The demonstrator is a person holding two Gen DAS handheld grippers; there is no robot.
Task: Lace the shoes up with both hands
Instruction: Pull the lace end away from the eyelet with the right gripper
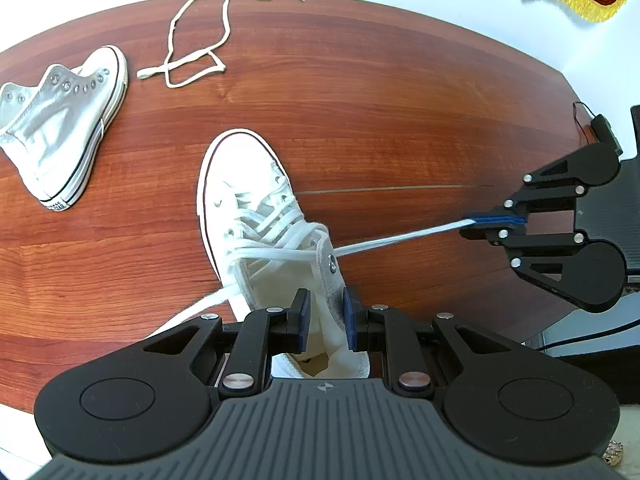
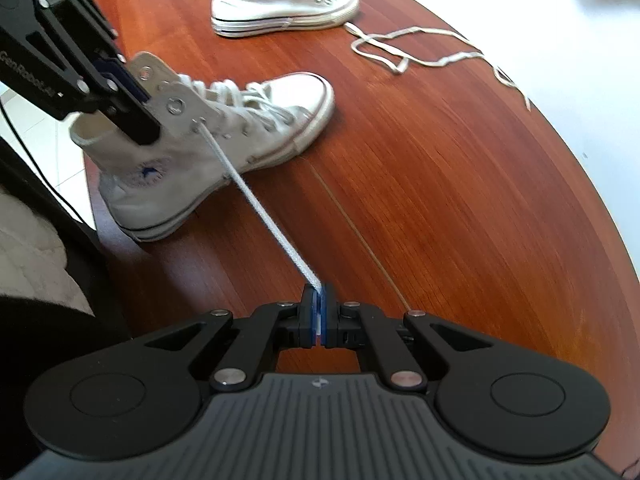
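The left tongs [image 1: 325, 318] point steeply down over the near shoe [image 1: 256, 216], which stands upright on the red-brown bench [image 1: 400, 120]; their blue pads are clamped on the collar of the ankle opening, one pad inside and one outside. The right tongs [image 2: 319, 316], angled down off to the shoe's side, are closed on the end of the white lace [image 2: 260, 208], which runs taut from a top eyelet to their pads. A second shoe [image 1: 60, 120] and a loose lace [image 1: 192, 40] lie farther back on the bench.
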